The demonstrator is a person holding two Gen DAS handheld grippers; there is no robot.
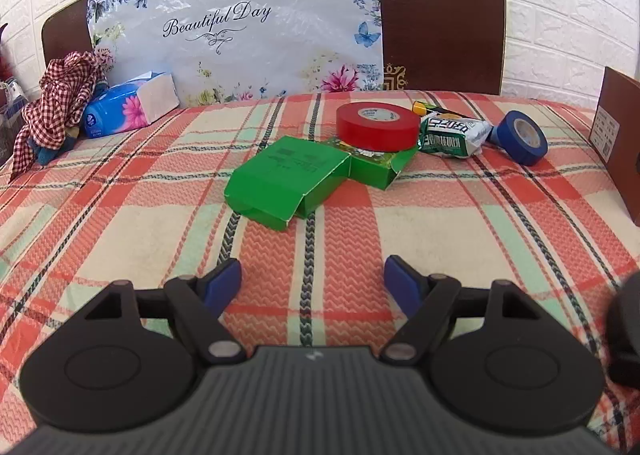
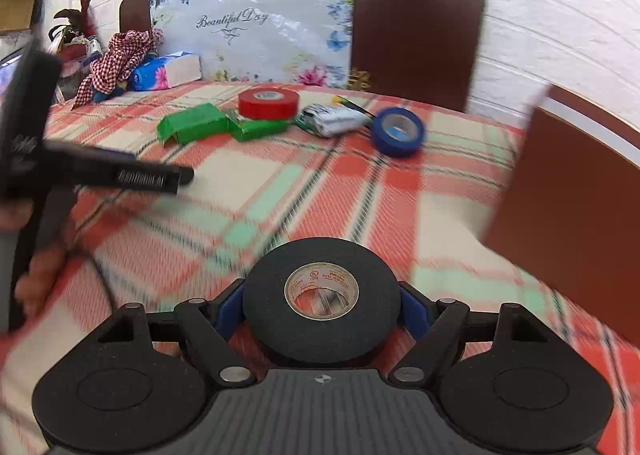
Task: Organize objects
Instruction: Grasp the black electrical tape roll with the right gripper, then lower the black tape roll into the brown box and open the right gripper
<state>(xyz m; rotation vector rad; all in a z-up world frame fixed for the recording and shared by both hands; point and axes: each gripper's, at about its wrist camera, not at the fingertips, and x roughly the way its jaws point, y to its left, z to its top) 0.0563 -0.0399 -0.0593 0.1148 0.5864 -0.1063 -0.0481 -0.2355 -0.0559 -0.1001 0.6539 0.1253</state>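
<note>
Left wrist view: left claw [image 1: 313,281] has its blue pads apart, nothing between them, above the plaid cloth [image 1: 160,223] that covers the surface. Ahead: a green box [image 1: 286,181] lying flat with its end flap open, touching a second green box [image 1: 378,167] behind it. Red tape roll [image 1: 378,126] sits on top of that second box. Just right of it lies a green-and-white packet [image 1: 454,137], then a blue tape roll [image 1: 520,137] tilted on its edge. A yellow-tipped item [image 1: 426,108] shows behind the packet; can't tell what it is. Far left: tissue pack [image 1: 128,107] beside a red checked cloth [image 1: 60,103]. Floral "Beautiful Day" bag [image 1: 240,23] leans on a dark headboard [image 1: 440,23]. Brown box [image 1: 618,143] at the right edge.

Right wrist view: motion-blurred. Right claw [image 2: 321,305] is clamped on a black tape roll [image 2: 320,295], a blue pad against each side, the roll tilted with its core facing the camera, held above the plaid cloth. Left claw enters from the left edge, with a hand [image 2: 36,279] on it. The red and blue rolls, boxes and packet lie well apart from it, farther back.
</note>
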